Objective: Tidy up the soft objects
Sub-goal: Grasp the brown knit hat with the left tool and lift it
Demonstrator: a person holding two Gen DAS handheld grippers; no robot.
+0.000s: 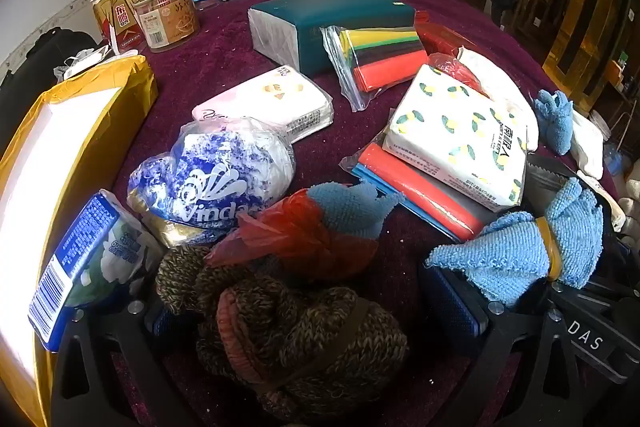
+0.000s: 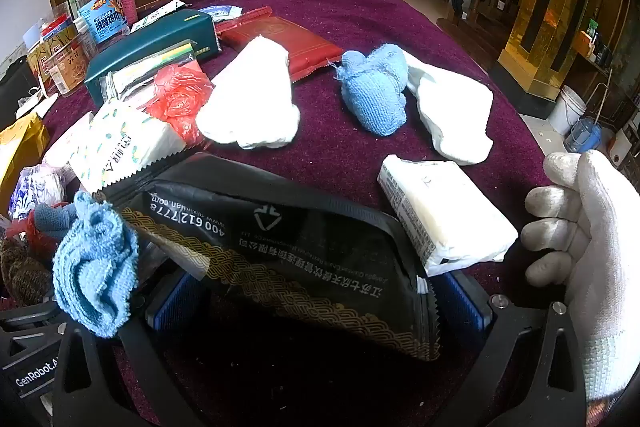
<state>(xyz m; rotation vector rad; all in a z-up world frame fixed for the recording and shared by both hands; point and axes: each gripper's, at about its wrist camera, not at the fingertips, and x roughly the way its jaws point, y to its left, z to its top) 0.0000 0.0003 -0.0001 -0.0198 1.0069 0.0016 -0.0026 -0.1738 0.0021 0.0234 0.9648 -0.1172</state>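
My left gripper (image 1: 310, 311) is open wide over the purple table (image 1: 224, 51). A brown knitted bundle (image 1: 288, 339) lies between its blue pads (image 1: 460, 303); I cannot tell whether they touch it. A blue towel tied with a rubber band (image 1: 520, 251) rests by the right finger. A blue cloth in red plastic (image 1: 320, 223) lies just ahead. My right gripper (image 2: 320, 303) is also open, and a black foil pouch (image 2: 300, 259) lies slanted across the gap between its fingers. The blue towel (image 2: 96, 267) sits on its left finger. A white-gloved hand (image 2: 580, 247) is at its right.
Tissue packs crowd the table: a Vinda pack (image 1: 216, 179), a lemon-print pack (image 1: 460, 131), a pink pack (image 1: 272, 103) and a teal box (image 1: 332, 23). White cloth bundles (image 2: 252, 103) and a blue cloth (image 2: 376, 87) lie further out. Jars (image 1: 168, 15) stand at the back left.
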